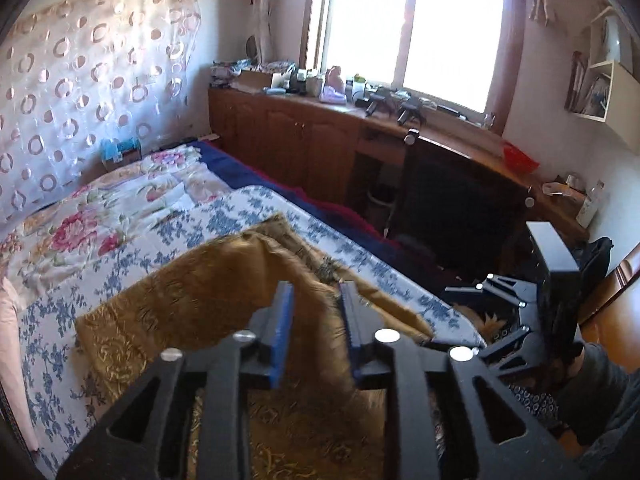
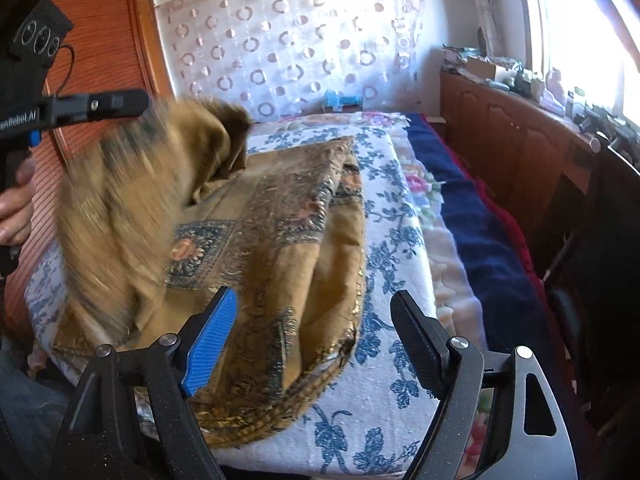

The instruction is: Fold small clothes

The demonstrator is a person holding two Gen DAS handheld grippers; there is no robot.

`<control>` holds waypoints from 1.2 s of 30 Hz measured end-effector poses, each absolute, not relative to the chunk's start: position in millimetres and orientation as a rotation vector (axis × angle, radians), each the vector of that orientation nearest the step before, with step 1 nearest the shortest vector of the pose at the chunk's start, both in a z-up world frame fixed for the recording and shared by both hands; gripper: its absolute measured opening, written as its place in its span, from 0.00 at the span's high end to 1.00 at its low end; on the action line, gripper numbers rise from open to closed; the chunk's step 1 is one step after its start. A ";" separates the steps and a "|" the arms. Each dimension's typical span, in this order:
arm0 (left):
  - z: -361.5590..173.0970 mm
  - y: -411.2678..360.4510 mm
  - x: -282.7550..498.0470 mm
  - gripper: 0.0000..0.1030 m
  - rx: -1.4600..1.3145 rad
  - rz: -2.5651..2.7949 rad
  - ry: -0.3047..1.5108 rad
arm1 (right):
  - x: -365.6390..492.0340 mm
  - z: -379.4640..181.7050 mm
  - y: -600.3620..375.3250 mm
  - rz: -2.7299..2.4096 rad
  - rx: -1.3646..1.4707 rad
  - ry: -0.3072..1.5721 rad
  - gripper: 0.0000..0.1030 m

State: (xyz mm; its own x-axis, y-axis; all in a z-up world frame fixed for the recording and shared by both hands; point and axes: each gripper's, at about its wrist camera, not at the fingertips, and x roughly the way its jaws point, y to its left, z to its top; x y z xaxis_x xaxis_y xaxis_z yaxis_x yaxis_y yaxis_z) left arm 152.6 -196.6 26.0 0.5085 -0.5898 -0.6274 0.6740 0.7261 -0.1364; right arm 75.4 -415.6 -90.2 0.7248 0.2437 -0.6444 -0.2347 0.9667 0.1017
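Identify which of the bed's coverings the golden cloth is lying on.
The white cover with blue flowers: the golden cloth rests on it. The pink-flowered quilt and the navy blanket lie beyond its edges.

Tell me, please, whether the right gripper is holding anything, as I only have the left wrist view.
Observer: No. The right gripper is wide open above the near edge of the brown cloth, with nothing between its fingers.
Operator: Thank you. Is the whole cloth lying flat?
Observer: Not quite. Most of it lies in folded layers on the blue-flowered cover, but one part is lifted up beside the left gripper and looks blurred.
Operator: What stands behind the left gripper?
Observer: A wooden wardrobe.
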 end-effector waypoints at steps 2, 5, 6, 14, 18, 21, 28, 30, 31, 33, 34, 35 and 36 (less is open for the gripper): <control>22.7 -189.5 151.9 0.66 0.133 -0.751 0.703 | 76.7 -92.1 -417.7 0.260 0.015 0.717 0.22; 16.5 -174.4 152.5 0.63 0.149 -0.708 0.704 | 81.7 -91.0 -418.8 0.259 0.014 0.716 0.22; 12.0 -170.1 154.5 0.63 0.152 -0.693 0.710 | 84.7 -89.3 -418.2 0.258 0.011 0.715 0.22; -21.4 -118.2 176.0 0.60 0.140 -0.582 0.758 | 131.0 -69.9 -405.5 0.278 -0.048 0.699 0.22; -37.8 -96.1 189.6 0.60 0.137 -0.534 0.786 | 164.5 -62.9 -387.6 0.306 -0.082 0.706 0.22; -49.0 -82.3 198.0 0.60 0.134 -0.516 0.806 | 190.1 -60.2 -373.5 0.328 -0.110 0.719 0.24; -79.9 -59.4 219.0 0.60 0.127 -0.484 0.864 | 254.3 -60.6 -348.9 0.383 -0.124 0.773 0.28; -86.4 -54.1 223.5 0.60 0.123 -0.482 0.871 | 271.2 -63.2 -344.0 0.392 -0.117 0.796 0.31; -89.6 -51.5 225.4 0.60 0.115 -0.484 0.877 | 279.0 -64.8 -342.1 0.395 -0.111 0.805 0.33; -93.3 -48.2 226.7 0.60 0.102 -0.489 0.884 | 293.3 -67.7 -339.3 0.396 -0.101 0.823 0.39; -95.3 -47.0 226.9 0.60 0.099 -0.491 0.887 | 301.3 -69.7 -338.2 0.398 -0.092 0.833 0.41; -96.9 -46.8 227.2 0.60 0.100 -0.494 0.888 | 306.1 -71.2 -337.5 0.401 -0.082 0.840 0.42; -97.9 -46.2 226.2 0.60 0.101 -0.497 0.887 | 311.0 -73.3 -337.0 0.407 -0.069 0.850 0.43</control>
State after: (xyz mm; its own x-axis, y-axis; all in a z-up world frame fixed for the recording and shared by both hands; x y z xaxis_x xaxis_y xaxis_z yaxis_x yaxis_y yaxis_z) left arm 226.2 -46.2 -97.9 0.5264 -0.3739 -0.7636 0.4563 0.8821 -0.1173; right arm 311.0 -337.0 -73.3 0.5882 0.3220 -0.7419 -0.3765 0.9209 0.1013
